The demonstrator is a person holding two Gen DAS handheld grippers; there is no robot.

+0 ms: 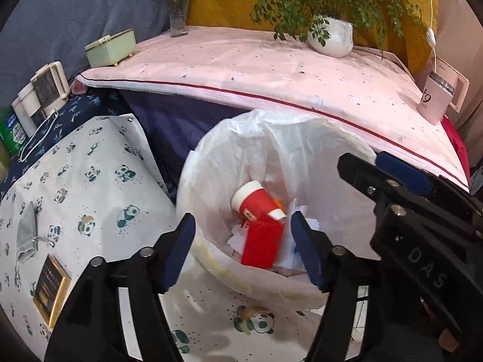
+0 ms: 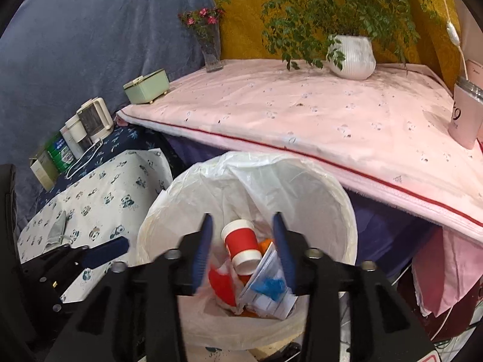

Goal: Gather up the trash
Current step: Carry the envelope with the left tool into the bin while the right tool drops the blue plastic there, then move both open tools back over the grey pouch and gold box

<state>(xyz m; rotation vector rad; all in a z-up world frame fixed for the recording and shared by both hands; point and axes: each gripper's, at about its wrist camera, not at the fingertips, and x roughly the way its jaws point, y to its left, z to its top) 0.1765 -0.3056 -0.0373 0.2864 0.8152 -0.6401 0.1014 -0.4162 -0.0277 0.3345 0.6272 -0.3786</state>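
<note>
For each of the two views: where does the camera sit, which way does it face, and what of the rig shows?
Left wrist: sits on the left gripper, looking down over its open jaws into the bin; the right gripper intrudes at right.
Right wrist: sits on the right gripper, looking down over its open jaws into the bin; the left gripper shows at lower left.
Shared: the bin with the red cup inside, nothing between either gripper's jaws, the pink table and plant pot behind.
</note>
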